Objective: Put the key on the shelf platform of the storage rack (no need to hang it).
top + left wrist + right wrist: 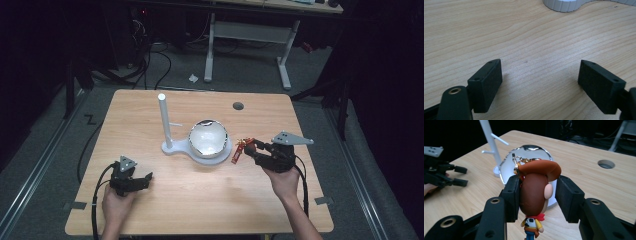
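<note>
From the high view, the right gripper (251, 145) is holding a small cowboy keychain figure (238, 150) just above the table (150, 210), close beside the silver bowl (208, 138) that sits on the white stand base (172, 148); the white post (164, 120) is rising from that base on the bowl's far-left side; the left gripper (145, 178) is resting low near the table's front-left, well apart from the stand. The step in hand is probably hanging the figure's ring on one of the post's pegs, so the right hand should be lifting it clear of the bowl's rim before swinging across.

In the left gripper view, the left gripper (540, 75) is standing released, its jaws wide apart over bare wood, with the edge of the stand base (564, 5) at the top; it could be moving up to steady that base.

In the right gripper view, the right gripper (537, 195) is grasping the figure (534, 195) by the head, the brown hat on top and the body dangling below; the gold clasp and ring (517, 161) are sticking up behind the hat, towards the bowl (506, 167); the post (489, 138) with its thin pegs (499, 139) is standing to the left, and the left gripper (462, 176) is showing farther off; the ring, not the head, should be leading, so tilting the wrist to present the ring openly to a peg tip is advisable, and the squeeze should be kept until the ring is over the peg.
</note>
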`<state>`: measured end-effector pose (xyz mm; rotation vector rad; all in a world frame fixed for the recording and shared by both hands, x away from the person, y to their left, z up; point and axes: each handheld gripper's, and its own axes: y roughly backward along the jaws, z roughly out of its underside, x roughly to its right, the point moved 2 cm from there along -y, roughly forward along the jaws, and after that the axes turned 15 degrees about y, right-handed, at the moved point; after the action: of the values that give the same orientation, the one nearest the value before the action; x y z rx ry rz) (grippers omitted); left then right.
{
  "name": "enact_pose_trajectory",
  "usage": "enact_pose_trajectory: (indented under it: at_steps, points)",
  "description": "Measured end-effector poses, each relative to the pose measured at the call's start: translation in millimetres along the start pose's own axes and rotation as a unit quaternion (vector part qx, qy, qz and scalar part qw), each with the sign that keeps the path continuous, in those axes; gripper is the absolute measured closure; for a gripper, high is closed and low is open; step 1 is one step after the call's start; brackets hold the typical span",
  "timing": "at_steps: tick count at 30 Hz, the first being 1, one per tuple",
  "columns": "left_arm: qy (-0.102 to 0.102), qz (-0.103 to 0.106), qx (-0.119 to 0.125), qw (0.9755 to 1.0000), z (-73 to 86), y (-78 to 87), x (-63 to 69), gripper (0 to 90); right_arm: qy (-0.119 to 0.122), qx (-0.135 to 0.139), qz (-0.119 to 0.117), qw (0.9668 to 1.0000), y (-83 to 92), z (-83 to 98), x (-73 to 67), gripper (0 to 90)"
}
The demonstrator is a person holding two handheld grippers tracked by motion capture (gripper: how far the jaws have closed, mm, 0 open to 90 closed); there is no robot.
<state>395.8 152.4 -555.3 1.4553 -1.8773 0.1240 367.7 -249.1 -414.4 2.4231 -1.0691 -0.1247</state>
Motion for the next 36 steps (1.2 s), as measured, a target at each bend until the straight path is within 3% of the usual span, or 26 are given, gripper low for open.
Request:
enact_pose_trajectory:
  at_steps: [10, 20, 25, 36]
  points:
    - [0.001, 0.0, 0.0, 1.0, 0.0, 0.0, 0.1, 20.0, 0.009, 0.014, -0.02, 0.9997, -6.9, -16.4, -7.1, 56.1]
    - [0.0, 0.0, 0.0, 1.0, 0.0, 0.0, 0.0, 19.9, 0.001, 0.024, -0.03, 0.9993, -22.3, -32.9, 1.3, 56.1]
    - [0.001, 0.0, 0.0, 1.0, 0.0, -0.1, 0.1, 19.9, 0.007, 0.03, -0.027, 0.9992, -28.4, -38.1, 3.4, 56.1]
    - [0.001, 0.0, 0.001, 1.0, 0.0, -0.1, 0.1, 20.0, -0.002, 0.035, -0.025, 0.9991, -41.4, -47.2, 8.6, 56.0]
